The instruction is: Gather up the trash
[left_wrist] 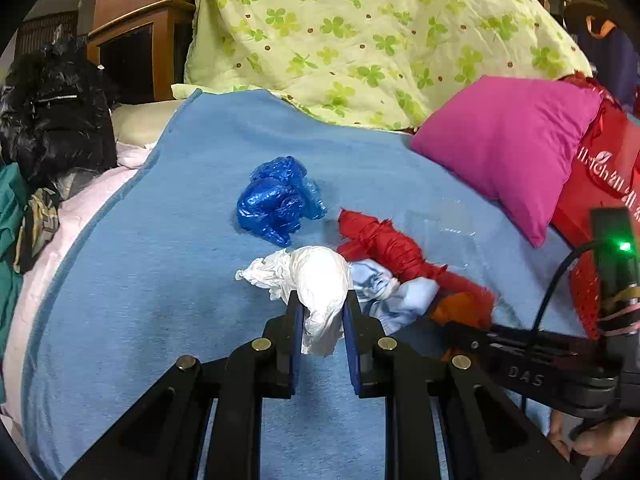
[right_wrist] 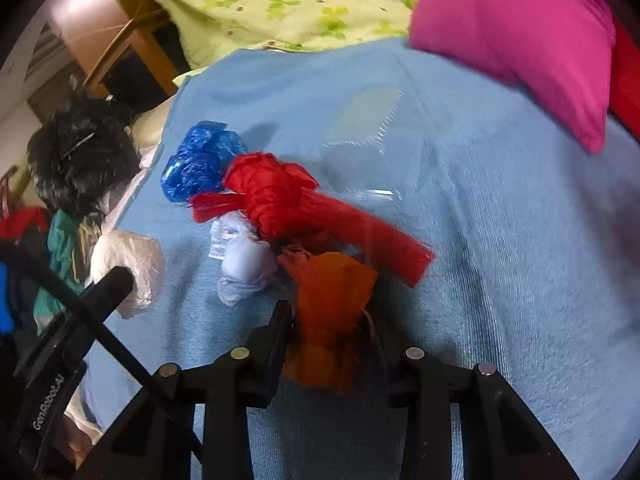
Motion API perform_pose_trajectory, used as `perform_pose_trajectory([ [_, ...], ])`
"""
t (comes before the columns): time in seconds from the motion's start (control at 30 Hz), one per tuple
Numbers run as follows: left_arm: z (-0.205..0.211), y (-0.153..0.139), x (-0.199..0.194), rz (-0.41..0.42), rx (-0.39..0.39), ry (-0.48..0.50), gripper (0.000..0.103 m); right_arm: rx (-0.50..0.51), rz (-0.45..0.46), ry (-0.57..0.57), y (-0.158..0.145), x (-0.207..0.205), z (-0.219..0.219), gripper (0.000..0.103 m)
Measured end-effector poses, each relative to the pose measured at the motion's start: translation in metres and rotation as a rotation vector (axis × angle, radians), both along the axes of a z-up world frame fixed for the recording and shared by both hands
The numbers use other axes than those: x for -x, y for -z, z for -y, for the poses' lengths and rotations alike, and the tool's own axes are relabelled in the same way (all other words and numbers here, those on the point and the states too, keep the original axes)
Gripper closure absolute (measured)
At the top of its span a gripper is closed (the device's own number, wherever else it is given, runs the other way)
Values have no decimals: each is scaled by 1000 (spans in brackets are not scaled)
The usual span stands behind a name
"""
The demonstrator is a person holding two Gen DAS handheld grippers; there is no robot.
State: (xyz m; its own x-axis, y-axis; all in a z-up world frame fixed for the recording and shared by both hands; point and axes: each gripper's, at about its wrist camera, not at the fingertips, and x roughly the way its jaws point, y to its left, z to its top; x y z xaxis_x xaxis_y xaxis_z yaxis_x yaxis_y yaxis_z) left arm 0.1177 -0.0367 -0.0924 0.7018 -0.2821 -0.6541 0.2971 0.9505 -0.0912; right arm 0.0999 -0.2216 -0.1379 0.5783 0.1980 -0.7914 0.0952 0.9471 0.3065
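The left gripper [left_wrist: 323, 312], low centre of its own view, is pinching a crumpled white plastic bag [left_wrist: 316, 280] between its blue pads. Right gripper [right_wrist: 326, 334], bottom centre of its frame, is clamped on a knotted orange bag [right_wrist: 328, 312].

Trash left on the blue blanket [left_wrist: 160, 280]: a blue plastic bag [left_wrist: 276, 200] at centre, a red knotted bag [left_wrist: 384, 248] just right of it, and a pale blue bag [left_wrist: 388, 292] touching the red one. A clear flat wrapper [right_wrist: 368, 120] lies further back.

Writing: "DAS" on the right gripper's body at lower right of the left view, "GenRobot.AI" on the left gripper's body at lower left of the right view. The red bag [left_wrist: 600, 172] behind the pink pillow [left_wrist: 508, 148] carries white lettering, unreadable.
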Motion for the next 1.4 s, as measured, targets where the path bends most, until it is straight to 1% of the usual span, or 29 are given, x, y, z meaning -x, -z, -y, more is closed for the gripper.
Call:
perform_pose_trajectory([
  [0.13, 3, 1, 1, 6, -34, -13, 83, -2, 24, -12, -6, 6, 1, 66],
  [0.3, 10, 1, 5, 31, -67, -9, 83, -21, 76, -12, -23, 18, 12, 66],
  [0.53, 21, 2, 13, 34, -91, 2, 83, -18, 124, -18, -42, 32, 25, 66],
  [0.73, 36, -5, 24, 43, -93, 18, 83, -12, 157, -14, -52, 42, 38, 66],
  [0.97, 58, -16, 36, 48, -101, 43, 83, -22, 191, 21, -62, 52, 60, 66],
  [1.23, 91, -31, 47, 80, -138, 85, 82, -45, 241, 54, -76, 67, 81, 66],
  [1.4, 108, -39, 53, 102, -158, 107, 82, -54, 288, 68, -88, 76, 92, 66],
])
